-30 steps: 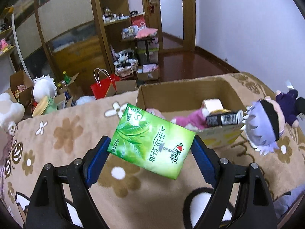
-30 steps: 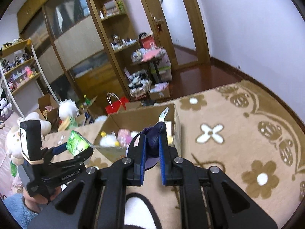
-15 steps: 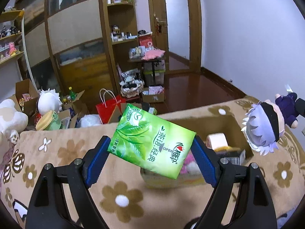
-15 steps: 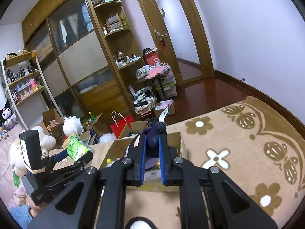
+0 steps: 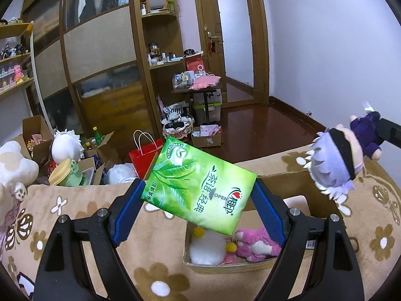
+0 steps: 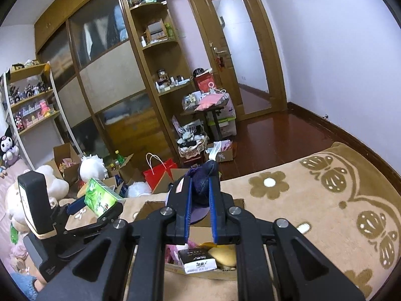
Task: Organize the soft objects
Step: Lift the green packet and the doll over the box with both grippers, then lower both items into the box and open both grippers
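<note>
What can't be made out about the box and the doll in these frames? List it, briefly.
- Cardboard box: in the left wrist view the green tissue pack and the gripper frame hide much of its inside.
- Plush doll: in the right wrist view the jaws cover all but its dark body.
- Black packet in the box: print too small.

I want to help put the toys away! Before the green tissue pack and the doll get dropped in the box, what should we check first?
1. Left gripper has a firm hold on the green tissue pack: ok, both blue pads press its sides.
2. Right gripper holds the doll: ok, shut on its dark purple body.
3. Tissue pack is above the cardboard box: ok, it hangs over the box's left part.
4. Doll is above the box: cannot tell, it hangs near the right edge.
5. Room left in the box: ok, though a white plush and pink plush already lie inside.
</note>
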`<state>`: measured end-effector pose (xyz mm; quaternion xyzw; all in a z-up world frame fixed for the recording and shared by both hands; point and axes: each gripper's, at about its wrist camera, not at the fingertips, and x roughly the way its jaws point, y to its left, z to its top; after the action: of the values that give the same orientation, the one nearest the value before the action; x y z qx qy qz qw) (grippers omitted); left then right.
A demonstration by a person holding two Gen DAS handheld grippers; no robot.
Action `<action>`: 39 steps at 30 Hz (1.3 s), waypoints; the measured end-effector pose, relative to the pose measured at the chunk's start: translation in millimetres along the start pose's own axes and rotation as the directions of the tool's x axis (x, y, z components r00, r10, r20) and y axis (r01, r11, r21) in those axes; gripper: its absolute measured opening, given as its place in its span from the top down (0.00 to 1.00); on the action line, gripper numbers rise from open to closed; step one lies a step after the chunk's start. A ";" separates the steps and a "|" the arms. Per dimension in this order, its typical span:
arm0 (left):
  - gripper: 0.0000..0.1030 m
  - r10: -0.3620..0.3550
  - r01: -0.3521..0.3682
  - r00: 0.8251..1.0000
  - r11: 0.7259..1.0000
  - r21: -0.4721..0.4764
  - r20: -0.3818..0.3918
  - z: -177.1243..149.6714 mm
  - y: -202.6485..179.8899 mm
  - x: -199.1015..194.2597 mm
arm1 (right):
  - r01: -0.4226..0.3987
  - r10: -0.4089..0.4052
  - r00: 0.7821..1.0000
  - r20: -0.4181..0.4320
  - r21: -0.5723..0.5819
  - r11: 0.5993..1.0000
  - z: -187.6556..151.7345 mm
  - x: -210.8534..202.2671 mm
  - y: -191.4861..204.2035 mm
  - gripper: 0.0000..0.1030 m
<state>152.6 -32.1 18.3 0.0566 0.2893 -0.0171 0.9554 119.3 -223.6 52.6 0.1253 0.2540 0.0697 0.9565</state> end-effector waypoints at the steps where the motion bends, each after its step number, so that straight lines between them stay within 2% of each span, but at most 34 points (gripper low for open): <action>1: 0.18 -0.004 0.004 1.000 1.000 0.001 -0.005 -0.1 -0.6 1.2 | -0.003 0.003 1.000 -0.010 -0.003 1.000 -0.5 5.4 -0.4 0.87; 9: 0.18 -0.014 0.014 1.000 1.000 -0.003 -0.020 -4.7 3.7 14.1 | -0.020 0.021 0.997 -0.068 0.009 1.000 -6.2 42.1 -6.0 0.87; 18: 0.18 -0.030 0.031 0.995 1.000 0.004 -0.095 -16.9 2.3 40.3 | -0.017 0.016 0.988 -0.156 -0.007 1.000 -28.6 73.2 -5.7 0.86; 20: 0.18 -0.044 0.045 0.992 0.999 0.003 -0.114 -21.0 0.7 44.4 | -0.002 -0.007 0.982 -0.191 -0.050 0.999 -34.6 80.2 -2.6 0.86; 24: 0.18 -0.070 0.070 0.986 0.998 -0.005 -0.153 -28.3 -3.1 51.7 | 0.012 -0.032 0.978 -0.208 -0.096 0.995 -42.2 82.9 1.8 0.85; 28: 0.18 -0.086 0.091 0.977 0.996 0.014 -0.194 -33.8 -9.4 57.4 | 0.009 -0.027 0.974 -0.223 -0.084 0.996 -42.8 81.8 -1.3 0.82; 36: 0.17 -0.090 0.102 0.963 0.994 0.035 -0.255 -41.4 -16.5 62.2 | 0.009 -0.021 0.958 -0.285 -0.044 0.999 -52.5 85.6 -8.8 0.82; 39: 0.10 -0.074 0.087 0.968 0.995 0.043 -0.242 -41.1 -16.9 57.9 | -0.001 -0.012 0.956 -0.292 -0.044 0.999 -54.3 81.4 -6.0 0.81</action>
<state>177.0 -44.0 -49.5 0.0719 0.4041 -0.0565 0.9101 162.5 -202.2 -32.7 0.0919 0.3912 0.0902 0.9113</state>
